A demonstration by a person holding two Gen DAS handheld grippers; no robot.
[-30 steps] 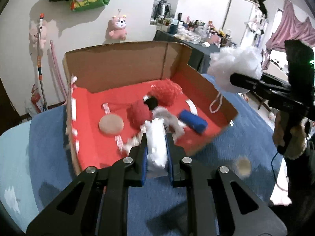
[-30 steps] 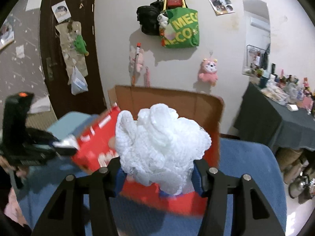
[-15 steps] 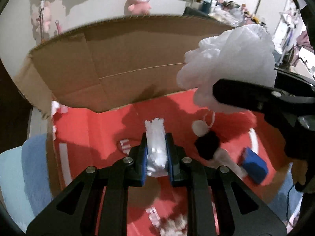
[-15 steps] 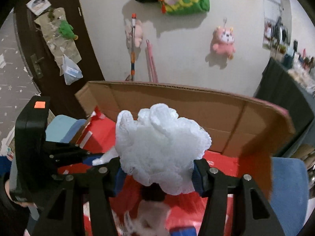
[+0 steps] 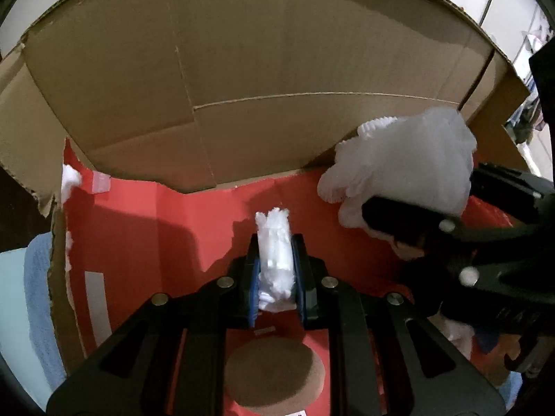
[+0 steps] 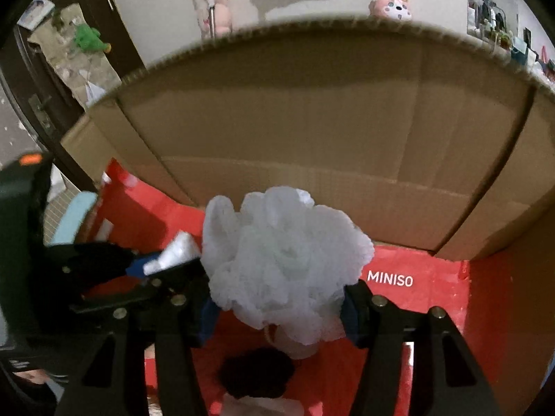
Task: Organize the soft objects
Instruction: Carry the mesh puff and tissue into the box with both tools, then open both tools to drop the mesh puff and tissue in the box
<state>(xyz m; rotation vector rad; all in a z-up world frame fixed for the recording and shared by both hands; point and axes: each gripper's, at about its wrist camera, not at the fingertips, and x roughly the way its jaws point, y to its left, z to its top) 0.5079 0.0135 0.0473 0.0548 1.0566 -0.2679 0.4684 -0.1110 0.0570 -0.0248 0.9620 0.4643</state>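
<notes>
The left gripper's own arms cover both sides of the round tan pad, whose near edge runs off the frame. In the left wrist view the blurred right gripper hides the box's right floor. A black fuzzy thing (too dark to identify) lies half hidden below the white mesh puff.

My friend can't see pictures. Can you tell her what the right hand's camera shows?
The right gripper holds a big fluffy white bath puff over a red-floored cardboard box, and its jaws are opening. On the left, the left gripper pinches something small and white. A black fuzzy ball lies below the puff.
</notes>
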